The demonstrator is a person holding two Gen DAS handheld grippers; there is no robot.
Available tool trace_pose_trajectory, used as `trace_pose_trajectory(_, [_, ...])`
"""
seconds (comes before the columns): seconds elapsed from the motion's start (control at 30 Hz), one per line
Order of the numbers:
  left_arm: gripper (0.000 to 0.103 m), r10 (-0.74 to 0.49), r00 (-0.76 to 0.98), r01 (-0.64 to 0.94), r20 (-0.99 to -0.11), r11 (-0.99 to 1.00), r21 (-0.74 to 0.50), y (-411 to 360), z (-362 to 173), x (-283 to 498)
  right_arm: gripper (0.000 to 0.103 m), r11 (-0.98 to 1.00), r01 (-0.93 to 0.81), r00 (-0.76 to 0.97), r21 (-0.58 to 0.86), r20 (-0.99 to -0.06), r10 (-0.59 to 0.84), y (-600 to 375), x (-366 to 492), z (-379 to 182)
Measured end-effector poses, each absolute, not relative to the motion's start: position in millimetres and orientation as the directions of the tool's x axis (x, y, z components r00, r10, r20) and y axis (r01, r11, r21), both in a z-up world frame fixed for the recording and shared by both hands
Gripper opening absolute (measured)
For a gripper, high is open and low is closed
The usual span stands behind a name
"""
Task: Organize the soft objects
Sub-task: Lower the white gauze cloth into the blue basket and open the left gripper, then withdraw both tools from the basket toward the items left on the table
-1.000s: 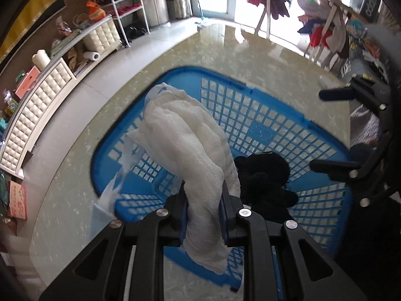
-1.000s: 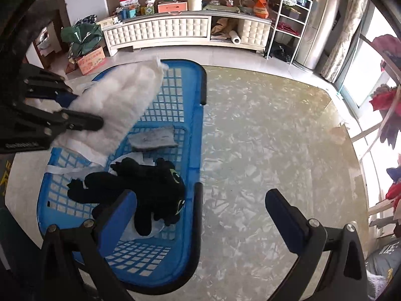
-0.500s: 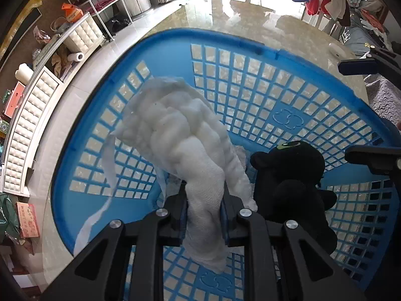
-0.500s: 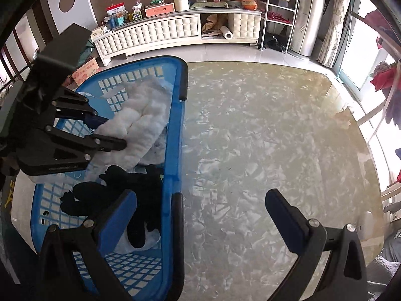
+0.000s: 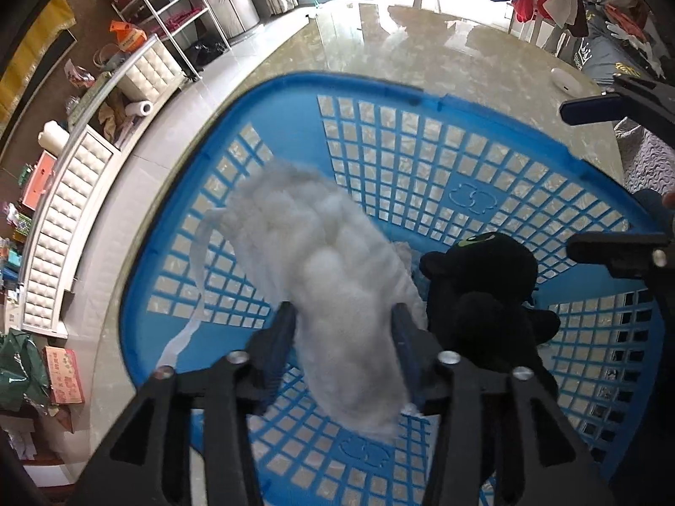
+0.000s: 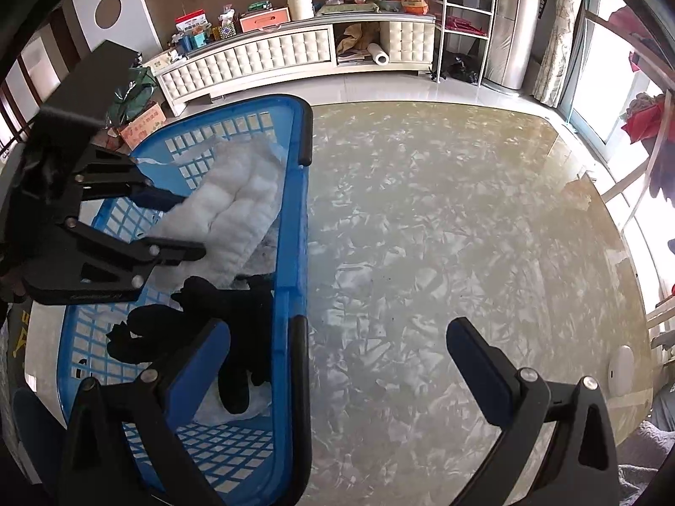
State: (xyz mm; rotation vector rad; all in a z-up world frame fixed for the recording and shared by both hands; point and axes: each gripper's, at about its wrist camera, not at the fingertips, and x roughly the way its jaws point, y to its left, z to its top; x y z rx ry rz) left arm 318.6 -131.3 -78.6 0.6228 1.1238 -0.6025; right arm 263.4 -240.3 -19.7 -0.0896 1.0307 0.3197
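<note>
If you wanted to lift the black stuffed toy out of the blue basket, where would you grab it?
Probably by its round head, coming straight down from above. The black stuffed toy lies flat on the blue basket's floor, so only the top is open; the white padded cloth crowds one side. The head is the plumpest part to squeeze. The open right gripper hovers nearest.

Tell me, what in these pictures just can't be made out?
- Left wrist view: the white padded cloth is motion-blurred between the left claw, whose jaws have just been opening; whether the pads touch it is unclear.
- Right wrist view: the black plush toy is partly hidden by the blue basket wall and the right claw.
- Right wrist view: labels on the far cabinet clutter are too small.
</note>
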Motion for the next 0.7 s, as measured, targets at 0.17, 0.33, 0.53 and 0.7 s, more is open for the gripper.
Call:
trace_pose_trajectory(0.17, [0.079,-0.140,0.352,0.714,-0.925,0.679,0.169,-132,-60,309,0.103,0.950,-0.305,0.476,0.068,-0.853,0.213,-241,262,-18])
trace_pose_trajectory(0.33, [0.087,-0.160,0.390,0.714,-0.907,0.674,0.189,-131,-36,289,0.103,0.947,-0.312,0.488,0.079,-0.842,0.231,-240,254,-12])
trace_pose_trajectory(0.53, [0.101,-0.173,0.420,0.706,-0.891,0.680,0.201,-123,-8,258,0.103,0.937,-0.342,0.503,0.064,-0.830,0.240,-232,241,2])
trace_pose_trajectory(0.7, [0.103,-0.171,0.458,0.664,-0.873,0.718,0.208,-100,12,239,0.103,0.931,-0.361,0.522,0.054,-0.816,0.250,-225,228,14])
